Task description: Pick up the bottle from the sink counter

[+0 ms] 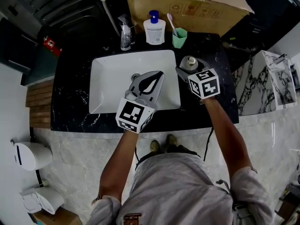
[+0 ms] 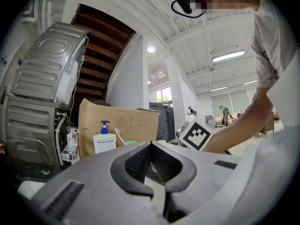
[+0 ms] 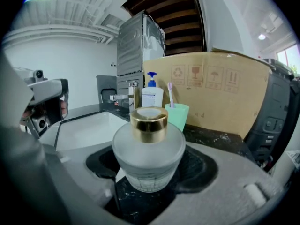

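A round frosted glass bottle (image 1: 190, 61) with a gold cap (image 3: 149, 123) stands on the black marble counter (image 1: 70, 100), just right of the white sink (image 1: 110, 81). My right gripper (image 1: 187, 70) reaches in from the near side. Its two dark pads (image 3: 202, 168) sit against the bottle's (image 3: 149, 156) left and right flanks, and the bottle's base rests on the counter. Held over the sink basin, my left gripper (image 1: 158, 75) has its jaws shut with nothing between them; its tips (image 2: 151, 146) meet in the left gripper view.
Along the counter's back edge stand a chrome faucet (image 1: 125, 34), a white pump bottle with a blue top (image 1: 154, 28) and a green cup holding a toothbrush (image 1: 179, 37). A large cardboard box (image 1: 192, 6) sits behind them. A marble-patterned slab (image 1: 262, 83) lies to the right.
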The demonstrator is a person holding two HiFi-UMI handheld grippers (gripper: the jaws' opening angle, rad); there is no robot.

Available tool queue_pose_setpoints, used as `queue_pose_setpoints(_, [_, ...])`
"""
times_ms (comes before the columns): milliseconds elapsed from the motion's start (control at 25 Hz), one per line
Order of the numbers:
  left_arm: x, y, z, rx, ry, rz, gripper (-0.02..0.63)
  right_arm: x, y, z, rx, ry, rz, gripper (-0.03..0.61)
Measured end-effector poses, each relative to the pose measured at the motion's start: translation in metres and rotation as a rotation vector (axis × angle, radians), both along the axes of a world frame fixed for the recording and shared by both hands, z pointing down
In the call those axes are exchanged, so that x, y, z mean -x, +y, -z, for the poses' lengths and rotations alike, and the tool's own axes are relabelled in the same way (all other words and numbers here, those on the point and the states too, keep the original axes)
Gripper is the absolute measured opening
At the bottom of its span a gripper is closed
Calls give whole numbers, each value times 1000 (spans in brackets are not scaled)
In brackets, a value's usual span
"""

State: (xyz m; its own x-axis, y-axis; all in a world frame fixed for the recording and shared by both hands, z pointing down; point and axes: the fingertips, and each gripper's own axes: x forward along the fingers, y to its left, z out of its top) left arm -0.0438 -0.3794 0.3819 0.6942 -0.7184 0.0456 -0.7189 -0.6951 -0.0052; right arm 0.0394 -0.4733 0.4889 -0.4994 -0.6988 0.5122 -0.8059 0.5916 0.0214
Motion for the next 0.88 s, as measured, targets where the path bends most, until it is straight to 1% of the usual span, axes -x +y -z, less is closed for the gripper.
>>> queue_pose_setpoints(320, [-7,12,12,-25,11,-18,0,1,22,64,-87,-49,19,333])
queue_pose_setpoints(600, [-11,21,29,-57,33,-27,0,12,52,125,-182,-81,69,333])
queue_pose_setpoints(880, [-7,32,49,-96,55,-16,0,20,85,158,-237,-103,107,333])
